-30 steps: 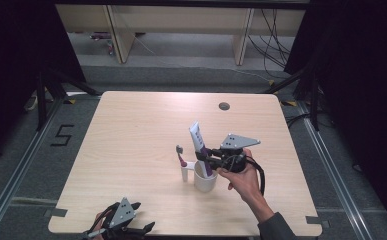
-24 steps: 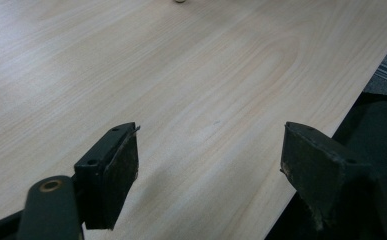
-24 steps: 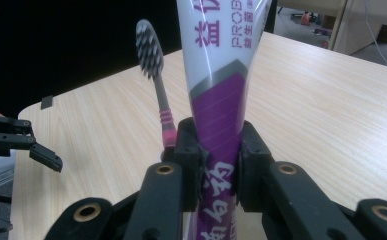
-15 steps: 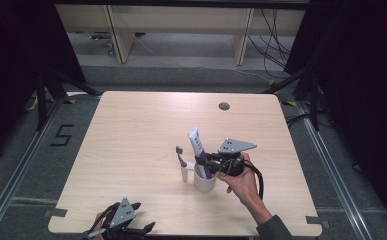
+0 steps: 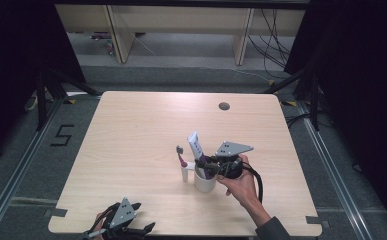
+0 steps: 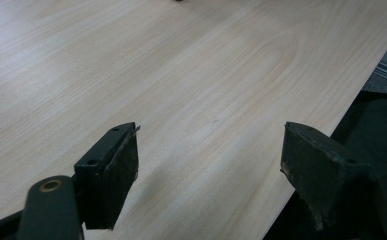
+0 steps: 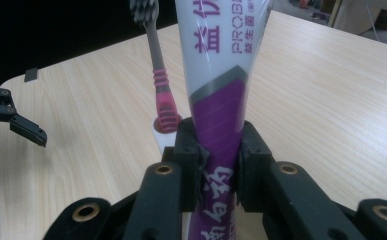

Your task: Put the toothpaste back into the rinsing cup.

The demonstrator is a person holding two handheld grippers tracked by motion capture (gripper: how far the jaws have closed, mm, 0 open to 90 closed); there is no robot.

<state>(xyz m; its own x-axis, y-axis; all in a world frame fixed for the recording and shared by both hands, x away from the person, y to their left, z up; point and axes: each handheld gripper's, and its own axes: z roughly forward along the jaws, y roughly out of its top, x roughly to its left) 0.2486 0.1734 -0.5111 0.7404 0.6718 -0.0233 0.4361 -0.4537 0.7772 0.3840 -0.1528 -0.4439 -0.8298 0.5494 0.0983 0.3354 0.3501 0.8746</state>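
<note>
A white and purple toothpaste tube (image 7: 216, 90) stands nearly upright, and my right gripper (image 7: 216, 160) is shut on its lower purple part. In the high view the tube (image 5: 196, 146) leans slightly left, its lower end reaching into a white cup (image 5: 204, 184) right of the table's middle, with the right gripper (image 5: 205, 167) just above the cup's rim. A toothbrush (image 7: 160, 85) with a grey head and pink grip stands in a small white holder (image 5: 185, 173) beside the cup. My left gripper (image 5: 123, 222) rests open at the table's front edge; its jaws (image 6: 208, 160) hold nothing.
The light wooden table (image 5: 131, 135) has a round cable hole (image 5: 224, 106) at the back right. Its right edge (image 6: 331, 130) runs close by the left gripper's jaw. Dark floor and shelving legs lie beyond the table.
The right gripper has come down and slightly toward the person, lowering the toothpaste tube into the cup. The left gripper has stayed put.
</note>
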